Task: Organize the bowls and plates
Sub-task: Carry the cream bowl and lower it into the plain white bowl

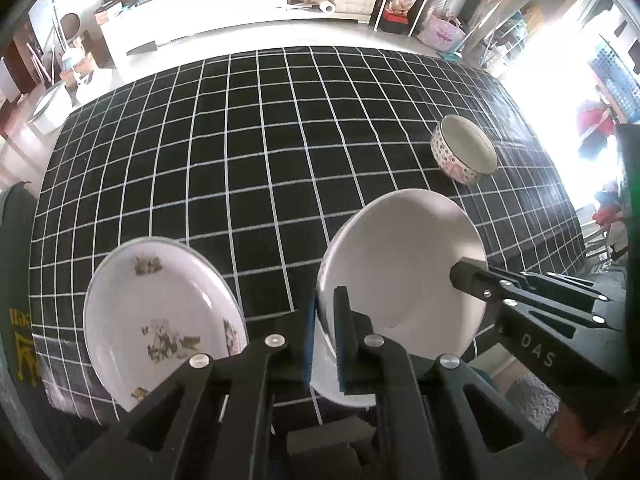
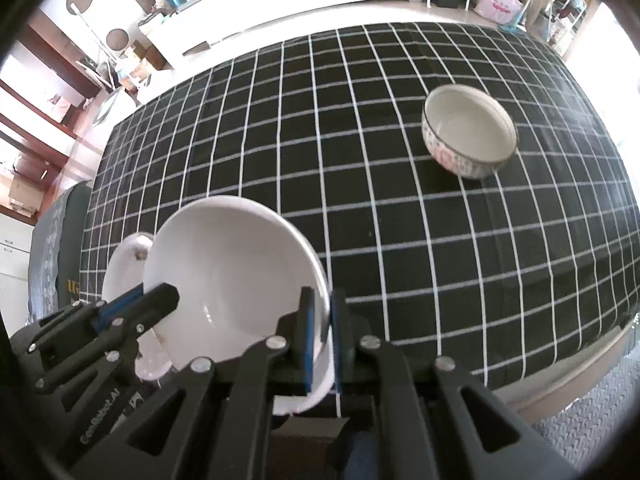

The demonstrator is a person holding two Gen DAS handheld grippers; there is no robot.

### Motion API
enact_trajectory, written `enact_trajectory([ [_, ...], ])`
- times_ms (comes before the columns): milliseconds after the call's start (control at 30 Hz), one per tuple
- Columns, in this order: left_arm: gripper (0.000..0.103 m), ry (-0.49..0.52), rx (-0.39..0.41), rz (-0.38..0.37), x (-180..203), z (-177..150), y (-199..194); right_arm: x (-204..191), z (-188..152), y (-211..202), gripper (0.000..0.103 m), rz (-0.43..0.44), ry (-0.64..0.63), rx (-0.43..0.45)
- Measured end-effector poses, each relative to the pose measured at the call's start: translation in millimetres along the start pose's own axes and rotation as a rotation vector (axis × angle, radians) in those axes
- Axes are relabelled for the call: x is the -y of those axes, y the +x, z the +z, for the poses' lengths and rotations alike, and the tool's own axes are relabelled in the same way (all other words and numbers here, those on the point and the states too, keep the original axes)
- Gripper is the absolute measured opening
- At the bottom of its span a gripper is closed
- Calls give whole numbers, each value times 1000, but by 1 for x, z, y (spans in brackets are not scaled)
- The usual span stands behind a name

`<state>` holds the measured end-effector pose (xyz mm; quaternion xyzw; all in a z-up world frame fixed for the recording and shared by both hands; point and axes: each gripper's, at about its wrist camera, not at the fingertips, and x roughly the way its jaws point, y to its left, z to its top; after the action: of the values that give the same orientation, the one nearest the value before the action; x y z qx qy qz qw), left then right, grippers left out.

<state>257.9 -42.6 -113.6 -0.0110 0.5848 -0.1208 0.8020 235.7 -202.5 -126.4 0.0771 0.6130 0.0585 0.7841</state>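
Note:
A plain white bowl (image 1: 404, 268) is held tilted above the near edge of the table, gripped from both sides. My left gripper (image 1: 325, 336) is shut on its left rim. My right gripper (image 2: 323, 336) is shut on its right rim, and it also shows in the left wrist view (image 1: 468, 274). The bowl shows in the right wrist view (image 2: 236, 264) too. A white plate with a floral print (image 1: 160, 328) lies on the table to the left, partly hidden behind the bowl in the right wrist view (image 2: 124, 264). A patterned bowl (image 1: 464, 148) stands upright at the far right (image 2: 470, 136).
The table wears a black cloth with a white grid (image 1: 248, 152). Its near edge runs just under the grippers (image 2: 560, 380). White cabinets and cluttered shelves (image 1: 240, 4) stand beyond the far edge. A dark chair back (image 1: 16, 280) is at the left.

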Motion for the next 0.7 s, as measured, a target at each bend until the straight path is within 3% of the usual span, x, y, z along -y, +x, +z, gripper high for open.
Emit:
enact_trajectory([
  [700, 7, -35, -82, -1, -4, -41, 22, -10, -37, 22, 10, -44, -13, -90],
])
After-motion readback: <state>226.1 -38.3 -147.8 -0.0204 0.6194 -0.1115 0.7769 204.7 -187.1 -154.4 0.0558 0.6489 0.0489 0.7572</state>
